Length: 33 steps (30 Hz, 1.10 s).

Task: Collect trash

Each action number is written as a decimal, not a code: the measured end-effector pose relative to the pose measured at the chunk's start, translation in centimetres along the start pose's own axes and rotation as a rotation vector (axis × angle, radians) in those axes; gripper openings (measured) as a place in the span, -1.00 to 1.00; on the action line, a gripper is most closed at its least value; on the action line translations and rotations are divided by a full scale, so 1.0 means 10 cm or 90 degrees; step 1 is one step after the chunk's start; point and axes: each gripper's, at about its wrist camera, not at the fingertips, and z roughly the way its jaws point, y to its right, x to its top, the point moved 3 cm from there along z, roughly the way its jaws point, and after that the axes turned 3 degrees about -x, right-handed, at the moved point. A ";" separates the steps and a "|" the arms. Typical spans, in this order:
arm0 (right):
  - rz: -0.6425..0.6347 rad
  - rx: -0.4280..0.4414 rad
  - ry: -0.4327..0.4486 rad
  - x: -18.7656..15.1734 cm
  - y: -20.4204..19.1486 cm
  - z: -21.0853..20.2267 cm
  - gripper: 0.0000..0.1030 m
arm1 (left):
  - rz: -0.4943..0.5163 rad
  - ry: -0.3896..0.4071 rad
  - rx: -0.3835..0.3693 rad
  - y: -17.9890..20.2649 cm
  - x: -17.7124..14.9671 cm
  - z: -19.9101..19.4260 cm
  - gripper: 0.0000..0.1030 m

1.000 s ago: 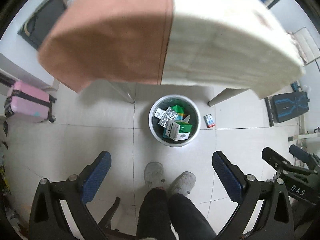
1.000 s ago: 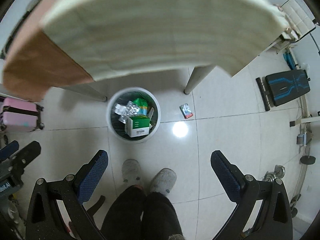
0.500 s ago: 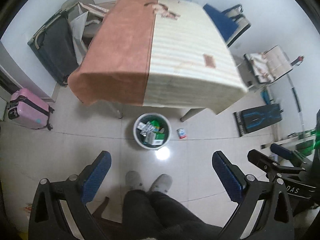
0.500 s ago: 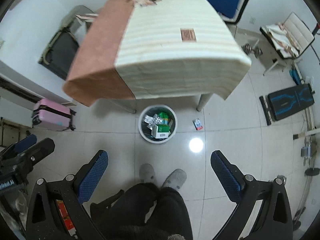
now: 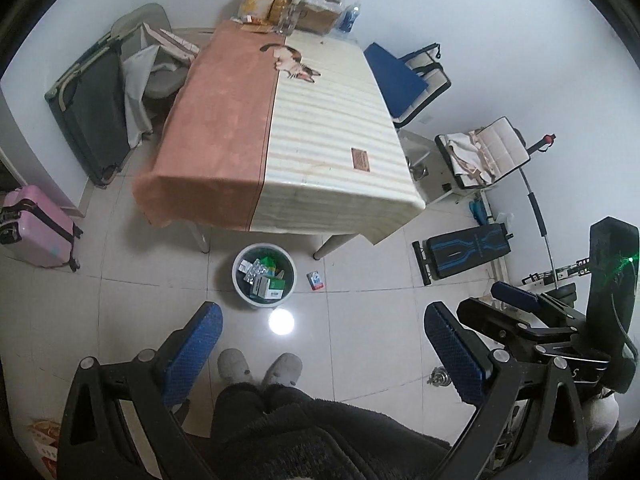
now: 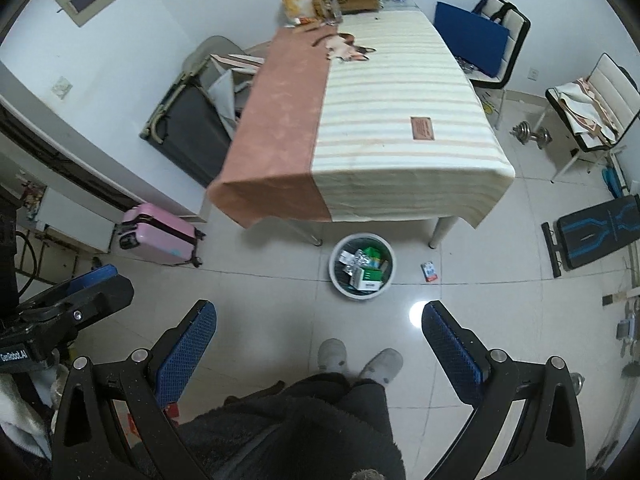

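Note:
A round white trash bin (image 5: 264, 275) (image 6: 362, 266) stands on the tiled floor under the table's near edge, filled with medicine boxes and blister packs. A small red and blue packet (image 5: 315, 281) (image 6: 429, 271) lies on the floor just right of the bin. My left gripper (image 5: 320, 344) is open and empty, held high above the floor. My right gripper (image 6: 320, 340) is open and empty, also high above the floor. Each gripper shows at the edge of the other's view.
A table (image 5: 320, 148) (image 6: 384, 120) with a pink and striped cloth carries bags and bottles at its far end. A pink suitcase (image 5: 34, 226) (image 6: 160, 234) stands left. Chairs (image 5: 412, 80) and a black bench (image 5: 464, 254) stand right. The person's slippers (image 5: 260, 366) are below.
Both grippers have risen and pulled back from the bin. The table top, hidden before, is now seen from above. The bin looks smaller and farther.

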 end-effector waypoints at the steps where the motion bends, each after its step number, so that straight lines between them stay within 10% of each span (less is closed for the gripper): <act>1: -0.003 0.000 0.001 0.00 -0.03 -0.01 1.00 | 0.000 0.001 -0.005 0.00 0.00 -0.03 1.00; 33: -0.001 0.004 0.000 -0.03 -0.16 -0.32 1.00 | 0.019 0.011 -0.005 0.05 -0.09 -0.24 1.00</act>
